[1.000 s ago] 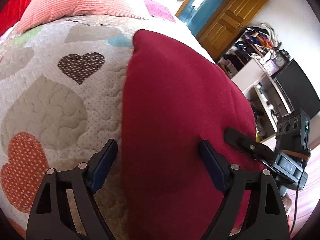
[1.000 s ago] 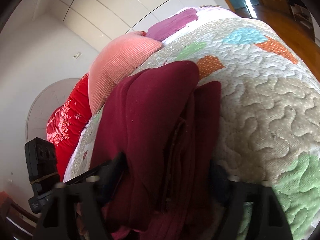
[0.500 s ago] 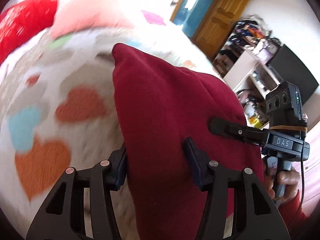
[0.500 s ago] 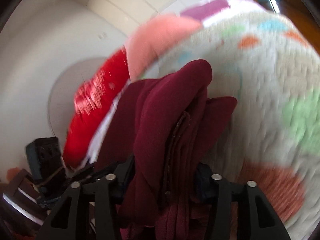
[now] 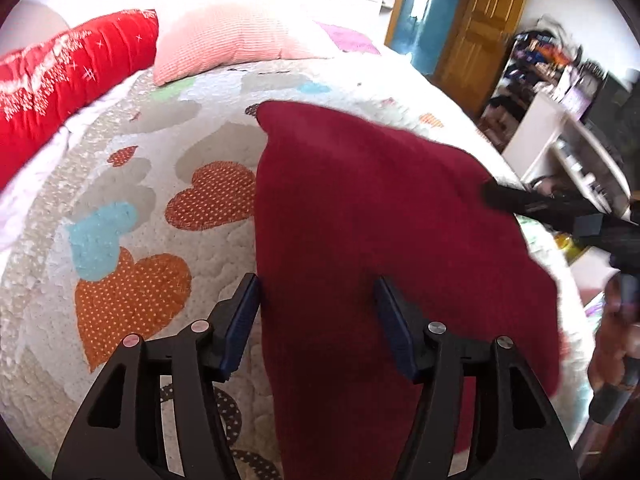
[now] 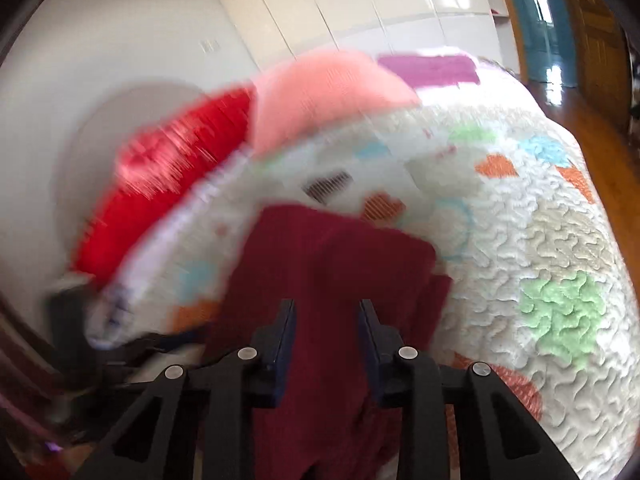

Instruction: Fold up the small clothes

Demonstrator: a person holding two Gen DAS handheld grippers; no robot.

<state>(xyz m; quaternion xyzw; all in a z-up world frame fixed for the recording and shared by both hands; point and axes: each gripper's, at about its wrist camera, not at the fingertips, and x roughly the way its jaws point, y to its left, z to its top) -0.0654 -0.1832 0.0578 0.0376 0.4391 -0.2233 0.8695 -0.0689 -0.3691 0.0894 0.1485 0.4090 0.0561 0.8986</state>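
No brand, label or legible writing anywhere in either view. Dark maroon knit garment (image 5: 360, 240) spread flat over a white quilted bedspread with coloured heart patches (image 5: 132, 216), smooth and unwrinkled on its upper face, left edge straight and running from a pointed far corner down toward the near side. In the right wrist view the same cloth (image 6: 332, 264) blurred, thicker near the camera, with a second layer peeking out along its right edge; whether that is a fold or a sleeve cannot be told.

Left tongs (image 5: 316, 324) spread apart, blue-padded fingers (image 5: 240, 328) straddling the garment's left edge: left finger over the bedspread just beside the cloth, right finger over the maroon surface. No clamping visible.

Right tongs (image 6: 326, 340) narrower, garment filling the gap between the blue pads (image 6: 286, 340); appears clamped on the bunched near edge, cloth hanging down below the fingers. Seen also from the left wrist view as a black arm (image 5: 552, 208) reaching in from the right onto the garment's right side, with the holding hand (image 5: 618, 332) blurred at the right edge.

Far side of the bed: red quilted pillow with white star marks (image 5: 60, 80) at left, pink ribbed pillow (image 5: 232, 44) beside it. Wooden door (image 5: 480, 20) and cluttered white shelves (image 5: 560, 140) at far right.
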